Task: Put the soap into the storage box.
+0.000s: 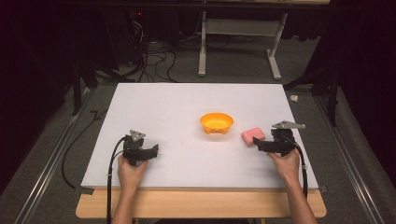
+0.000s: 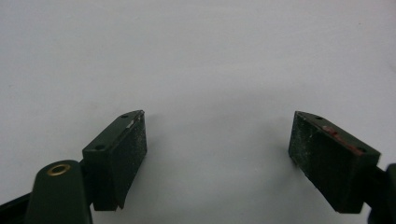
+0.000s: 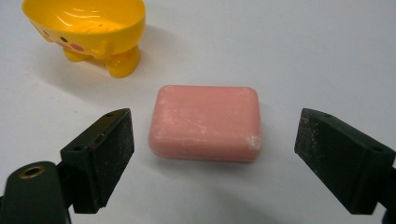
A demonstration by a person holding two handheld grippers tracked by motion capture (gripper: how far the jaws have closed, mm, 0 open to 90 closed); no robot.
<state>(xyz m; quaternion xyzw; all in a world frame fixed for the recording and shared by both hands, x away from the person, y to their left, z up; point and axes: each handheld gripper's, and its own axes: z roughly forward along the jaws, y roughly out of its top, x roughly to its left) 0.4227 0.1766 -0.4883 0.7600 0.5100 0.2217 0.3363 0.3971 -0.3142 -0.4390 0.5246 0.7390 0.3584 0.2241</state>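
Observation:
A pink bar of soap (image 1: 252, 135) (image 3: 205, 122) lies flat on the white table top (image 1: 187, 102), just right of a yellow footed bowl (image 1: 216, 122) (image 3: 88, 28) with a small face painted on it. My right gripper (image 1: 258, 143) (image 3: 212, 158) is open, its jaws wide apart on either side of the soap's near end without touching it. My left gripper (image 1: 154, 150) (image 2: 217, 149) rests at the table's front left, open, with bare white surface between its jaws.
The wooden front edge of the table (image 1: 201, 205) runs below the white sheet. Beyond the far edge stand a grey metal frame (image 1: 238, 42) and loose cables (image 1: 154, 60) on the floor.

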